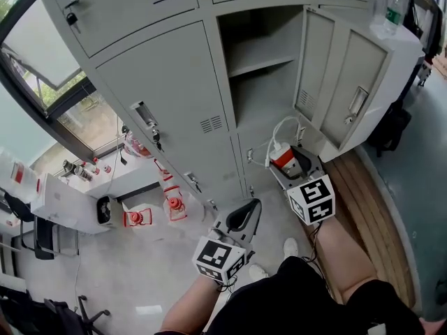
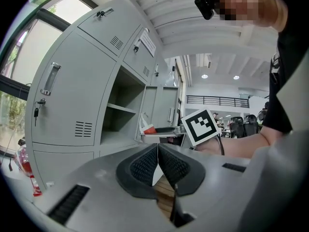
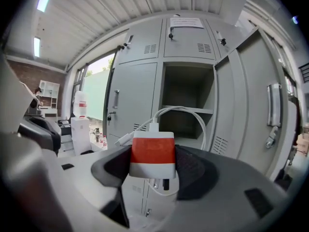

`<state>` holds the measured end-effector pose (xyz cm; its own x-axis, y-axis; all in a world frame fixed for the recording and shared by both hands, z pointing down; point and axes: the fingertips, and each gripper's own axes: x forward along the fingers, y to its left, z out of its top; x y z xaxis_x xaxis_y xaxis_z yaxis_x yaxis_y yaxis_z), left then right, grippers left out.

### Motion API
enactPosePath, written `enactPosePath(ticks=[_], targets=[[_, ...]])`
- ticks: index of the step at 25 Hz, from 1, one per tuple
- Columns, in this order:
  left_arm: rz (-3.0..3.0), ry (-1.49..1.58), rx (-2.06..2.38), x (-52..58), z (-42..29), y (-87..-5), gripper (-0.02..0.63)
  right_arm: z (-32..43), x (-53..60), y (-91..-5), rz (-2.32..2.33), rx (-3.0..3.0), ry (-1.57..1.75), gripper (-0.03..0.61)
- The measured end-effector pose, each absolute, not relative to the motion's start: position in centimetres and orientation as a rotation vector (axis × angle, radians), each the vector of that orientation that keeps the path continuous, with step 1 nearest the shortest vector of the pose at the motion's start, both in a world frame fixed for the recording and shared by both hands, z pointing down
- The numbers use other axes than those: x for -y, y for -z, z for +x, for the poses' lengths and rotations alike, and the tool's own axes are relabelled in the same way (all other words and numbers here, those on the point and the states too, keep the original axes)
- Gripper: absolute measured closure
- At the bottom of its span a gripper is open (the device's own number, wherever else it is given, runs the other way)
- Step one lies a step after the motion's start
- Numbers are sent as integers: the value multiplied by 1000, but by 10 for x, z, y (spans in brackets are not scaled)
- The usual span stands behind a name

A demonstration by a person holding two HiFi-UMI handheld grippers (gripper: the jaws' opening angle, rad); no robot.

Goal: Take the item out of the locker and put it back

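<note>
A white charger with a red band point(image 1: 282, 156) and its looped white cable point(image 1: 278, 132) sits between the pads of my right gripper point(image 1: 288, 162), which is shut on it. In the right gripper view the charger point(image 3: 153, 153) fills the gap in the right gripper point(image 3: 153, 162), with the cable point(image 3: 187, 114) arching above it. The open locker compartment point(image 1: 262, 75) lies just ahead, its shelf point(image 1: 260, 58) bare and its door point(image 1: 335, 75) swung out to the right. My left gripper point(image 1: 242, 219) hangs lower left, shut and empty; its pads point(image 2: 145, 166) touch in the left gripper view.
Closed grey lockers point(image 1: 167, 103) stand left of the open one. Red objects point(image 1: 173, 204) and a white cabinet point(image 1: 66, 201) are on the floor at left. A wooden platform point(image 1: 367, 208) runs at right. A clear bottle point(image 1: 391, 9) stands at top right.
</note>
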<state>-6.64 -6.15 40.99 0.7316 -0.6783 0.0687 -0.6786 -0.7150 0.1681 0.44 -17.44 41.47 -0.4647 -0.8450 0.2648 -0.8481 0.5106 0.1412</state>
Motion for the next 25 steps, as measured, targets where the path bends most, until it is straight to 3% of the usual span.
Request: enactPosePath(ticks=[25], targets=[[2667, -33, 1220, 14, 35, -411, 597, 80, 87, -419, 1206, 2588, -66, 253]])
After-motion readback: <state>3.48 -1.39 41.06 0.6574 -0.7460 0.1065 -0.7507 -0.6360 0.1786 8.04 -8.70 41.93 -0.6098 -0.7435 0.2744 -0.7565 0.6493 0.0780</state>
